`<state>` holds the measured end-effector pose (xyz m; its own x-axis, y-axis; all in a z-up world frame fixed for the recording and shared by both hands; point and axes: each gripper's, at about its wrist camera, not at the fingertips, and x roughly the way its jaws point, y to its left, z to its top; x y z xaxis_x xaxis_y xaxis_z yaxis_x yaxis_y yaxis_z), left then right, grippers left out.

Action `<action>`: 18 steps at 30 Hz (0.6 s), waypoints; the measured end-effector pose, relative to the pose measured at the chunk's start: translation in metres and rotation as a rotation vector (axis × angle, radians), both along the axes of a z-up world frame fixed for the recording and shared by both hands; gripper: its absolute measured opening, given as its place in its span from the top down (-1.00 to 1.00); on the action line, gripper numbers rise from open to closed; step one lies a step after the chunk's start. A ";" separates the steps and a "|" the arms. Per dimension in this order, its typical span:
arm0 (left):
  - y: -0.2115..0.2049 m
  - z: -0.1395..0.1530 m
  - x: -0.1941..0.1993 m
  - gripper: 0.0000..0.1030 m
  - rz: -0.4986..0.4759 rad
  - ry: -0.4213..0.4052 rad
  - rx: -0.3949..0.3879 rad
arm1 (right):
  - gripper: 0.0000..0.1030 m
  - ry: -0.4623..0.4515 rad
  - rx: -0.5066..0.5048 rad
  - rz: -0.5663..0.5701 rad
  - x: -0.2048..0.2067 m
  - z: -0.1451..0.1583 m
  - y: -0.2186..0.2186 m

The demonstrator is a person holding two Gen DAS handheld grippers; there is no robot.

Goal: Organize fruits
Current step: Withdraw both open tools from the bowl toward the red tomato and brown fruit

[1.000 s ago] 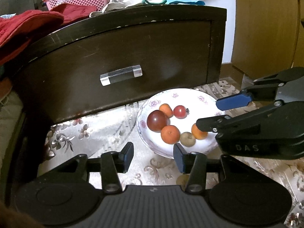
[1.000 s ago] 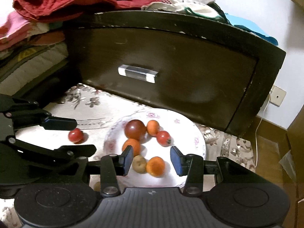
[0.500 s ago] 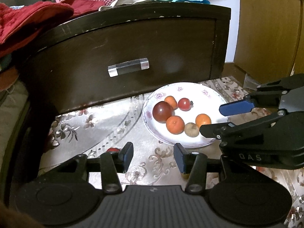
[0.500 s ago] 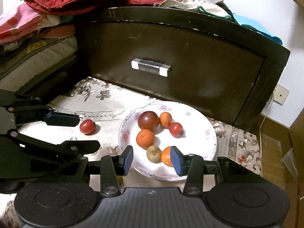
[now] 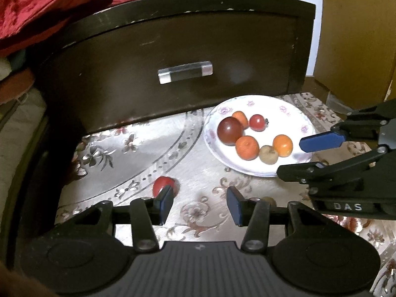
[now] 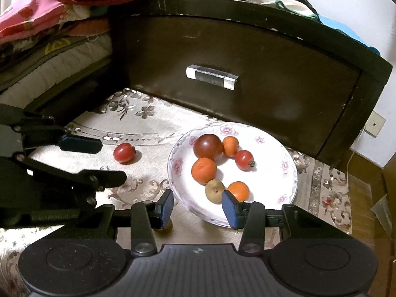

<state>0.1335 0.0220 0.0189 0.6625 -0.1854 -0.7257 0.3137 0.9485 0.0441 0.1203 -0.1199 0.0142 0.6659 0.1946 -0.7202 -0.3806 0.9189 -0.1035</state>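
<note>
A white floral plate (image 5: pixel 292 113) (image 6: pixel 272 148) holds several fruits: a dark red one (image 5: pixel 229 130), oranges (image 5: pixel 247 147), a small red tomato (image 5: pixel 257 122) and a brown fruit (image 5: pixel 268 154). A loose red tomato (image 5: pixel 162 184) (image 6: pixel 124 153) lies on the cloth left of the plate, just beyond my left fingertip. A small brownish fruit (image 6: pixel 168 225) (image 5: pixel 268 200) lies on the cloth near the front, half hidden by fingers. My left gripper (image 5: pixel 199 204) is open and empty. My right gripper (image 6: pixel 196 208) is open and empty at the plate's near-left rim.
A dark wooden drawer front (image 5: pixel 188 49) with a clear handle (image 5: pixel 185 72) stands behind the plate. Red cloth (image 5: pixel 44 7) and laundry pile on top. A patterned tablecloth (image 5: pixel 138 153) covers the surface. A cardboard box (image 5: pixel 356 37) stands at the right.
Both grippers have drawn back and left from the plate. The loose red tomato has come into the left wrist view by the left fingertip. Both stay open.
</note>
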 end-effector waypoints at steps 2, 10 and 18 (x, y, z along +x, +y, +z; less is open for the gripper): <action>0.003 -0.002 0.000 -0.04 0.005 0.005 0.003 | 0.24 0.006 -0.002 0.007 0.000 -0.002 0.002; 0.010 -0.010 0.000 -0.04 0.004 0.018 0.019 | 0.24 0.026 -0.006 0.029 -0.002 -0.007 0.006; 0.020 -0.026 0.007 -0.05 -0.006 0.041 0.040 | 0.24 0.071 0.017 0.072 -0.010 -0.013 0.009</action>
